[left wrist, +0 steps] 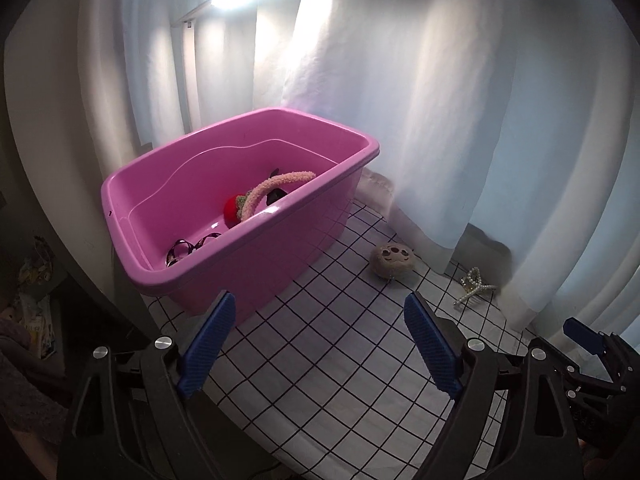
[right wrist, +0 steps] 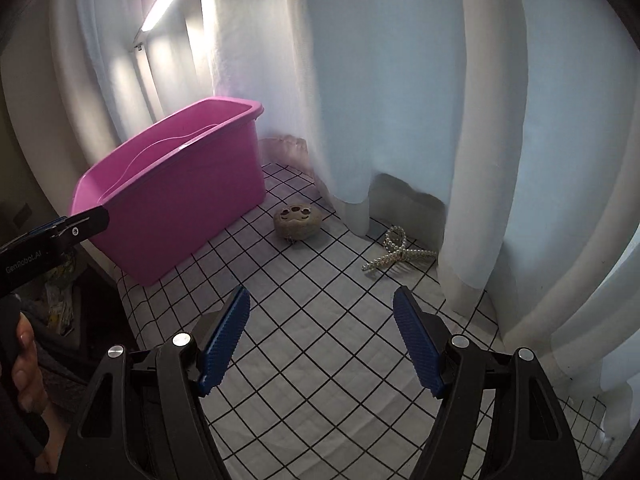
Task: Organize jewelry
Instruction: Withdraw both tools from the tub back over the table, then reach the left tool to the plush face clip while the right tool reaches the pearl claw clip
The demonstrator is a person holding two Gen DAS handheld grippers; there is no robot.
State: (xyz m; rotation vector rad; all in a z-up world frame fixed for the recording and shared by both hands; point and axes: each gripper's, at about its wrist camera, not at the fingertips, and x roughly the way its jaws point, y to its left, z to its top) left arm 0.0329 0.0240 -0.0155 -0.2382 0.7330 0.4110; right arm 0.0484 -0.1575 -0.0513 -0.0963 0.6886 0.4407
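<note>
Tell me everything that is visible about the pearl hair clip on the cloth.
The pearl hair clip looks like a claw clip covered with small cream-white beads, with a looped top and comb-like teeth. It lies on its side on the checked cloth, close to the white curtain, to the right of the beige round piece. Neither gripper touches it.

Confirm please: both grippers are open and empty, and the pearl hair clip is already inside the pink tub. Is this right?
Not quite. The pearl hair clip lies on the checkered cloth near the curtain, outside the pink tub, as the right wrist view shows. Both grippers are open and empty.
</note>
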